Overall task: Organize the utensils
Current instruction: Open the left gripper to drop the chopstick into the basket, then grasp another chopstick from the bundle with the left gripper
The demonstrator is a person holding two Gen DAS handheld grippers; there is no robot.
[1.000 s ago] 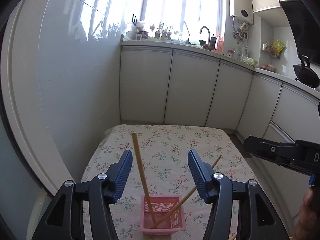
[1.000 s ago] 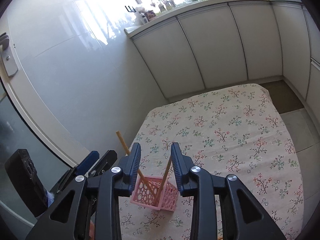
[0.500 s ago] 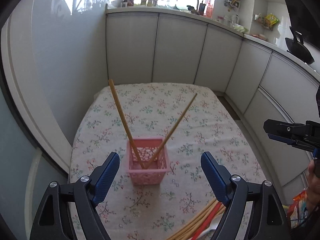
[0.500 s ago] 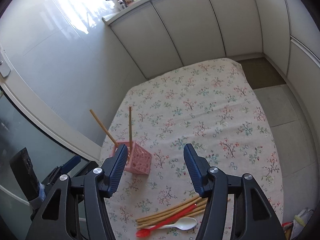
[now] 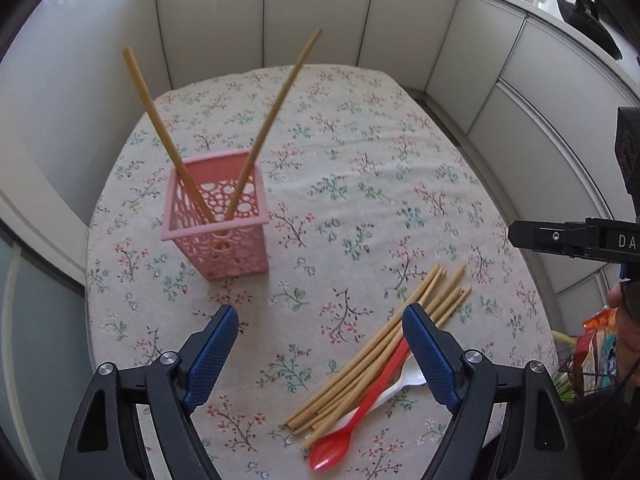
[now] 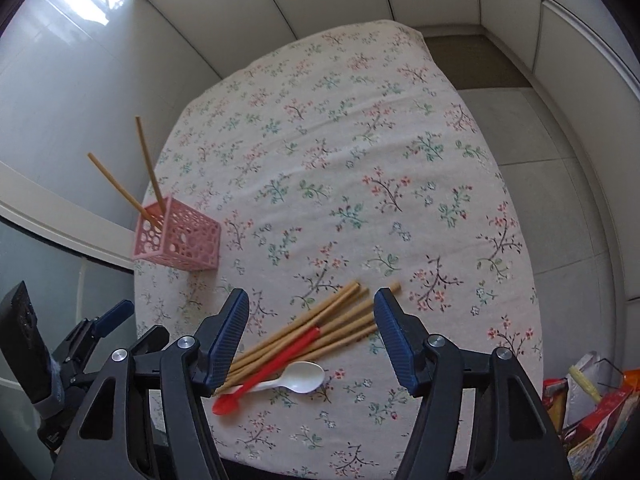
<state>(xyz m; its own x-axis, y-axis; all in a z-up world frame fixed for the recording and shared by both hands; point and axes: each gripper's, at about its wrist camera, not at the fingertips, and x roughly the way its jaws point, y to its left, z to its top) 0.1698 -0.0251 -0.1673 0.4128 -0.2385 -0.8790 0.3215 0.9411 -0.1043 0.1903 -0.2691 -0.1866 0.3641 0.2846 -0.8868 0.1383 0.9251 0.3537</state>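
Note:
A pink perforated holder (image 5: 218,216) stands on the floral tablecloth (image 5: 360,184) with two wooden chopsticks (image 5: 160,120) leaning in it; it also shows in the right wrist view (image 6: 178,240). Several loose chopsticks (image 5: 380,344) lie near the front edge with a red spoon (image 5: 360,412) and a white spoon (image 5: 408,380) on them. In the right wrist view the pile (image 6: 320,328), red spoon (image 6: 272,372) and white spoon (image 6: 300,376) lie between the fingers. My left gripper (image 5: 320,344) is open and empty above the cloth. My right gripper (image 6: 312,328) is open and empty over the pile.
White cabinets (image 5: 320,12) ring the table's far and right sides. A glossy wall (image 6: 60,80) stands at the left. Snack bags (image 6: 592,412) sit below the table's right edge. Tiled floor (image 6: 532,128) lies at the right.
Both grippers have pulled back from the holder toward the front edge and tilted downward. The right gripper opened after leaving a chopstick in the holder. The loose pile has come into view.

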